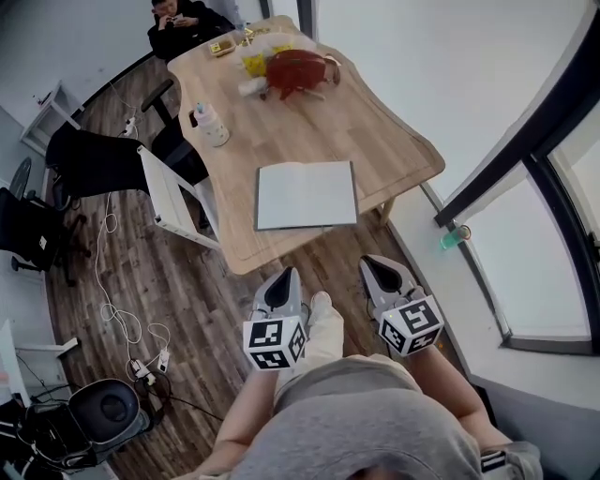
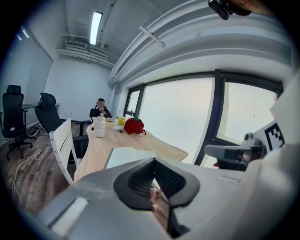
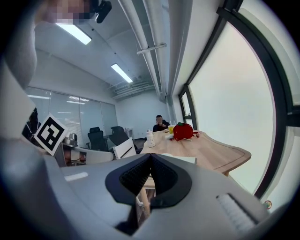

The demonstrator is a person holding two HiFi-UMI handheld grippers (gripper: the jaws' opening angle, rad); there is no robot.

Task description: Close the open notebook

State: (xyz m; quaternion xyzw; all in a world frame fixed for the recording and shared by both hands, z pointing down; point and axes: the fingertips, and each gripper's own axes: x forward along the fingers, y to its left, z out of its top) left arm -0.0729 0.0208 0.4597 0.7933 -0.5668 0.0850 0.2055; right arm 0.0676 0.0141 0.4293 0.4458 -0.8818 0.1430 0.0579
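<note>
The notebook [image 1: 307, 194] lies open with white pages up, near the front edge of the wooden table [image 1: 375, 141]. It also shows as a pale sheet [image 2: 125, 156] in the left gripper view and as a thin strip [image 3: 185, 160] in the right gripper view. Both grippers are held side by side in front of the table, short of its edge and apart from the notebook. My left gripper [image 1: 281, 279] [image 2: 153, 162] has its jaws together with nothing between them. My right gripper [image 1: 379, 268] [image 3: 151, 157] is likewise shut and empty.
A white chair [image 1: 173, 200] stands at the table's left side. Farther up the table are a white bottle [image 1: 211, 124], a red bag [image 1: 298, 70] and some small items. A person [image 1: 184, 22] sits at the far end. Windows run along the right; cables [image 1: 122, 319] lie on the floor.
</note>
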